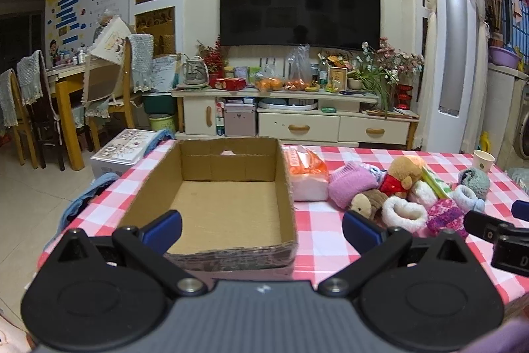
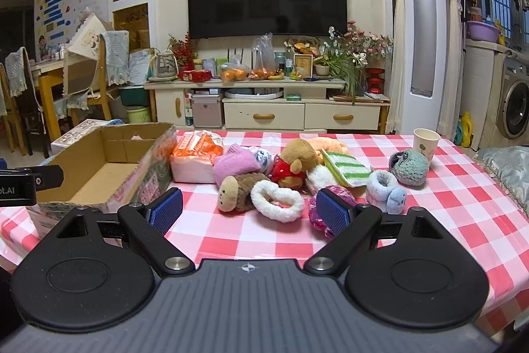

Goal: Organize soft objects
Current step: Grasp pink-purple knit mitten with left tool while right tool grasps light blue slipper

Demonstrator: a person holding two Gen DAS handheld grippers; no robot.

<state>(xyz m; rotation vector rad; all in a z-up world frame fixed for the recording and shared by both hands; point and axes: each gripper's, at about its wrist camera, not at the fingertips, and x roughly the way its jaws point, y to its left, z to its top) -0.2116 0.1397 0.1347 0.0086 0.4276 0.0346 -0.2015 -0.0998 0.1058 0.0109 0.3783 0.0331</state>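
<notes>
An empty cardboard box sits on the red-checked tablecloth, straight ahead of my open left gripper. To its right lies a pile of soft things: a pink knit piece, a bear plush in red, a brown monkey plush, a white fluffy ring, a green striped cloth, a light blue sock and a grey-teal knit ball. My right gripper hangs open just short of the pile, holding nothing. Its right finger partly hides a magenta knit piece.
A tissue pack lies between the box and the pile. A paper cup stands at the table's far right. A grey cushion borders the right edge. Beyond the table are a TV cabinet, chairs and floor boxes at left.
</notes>
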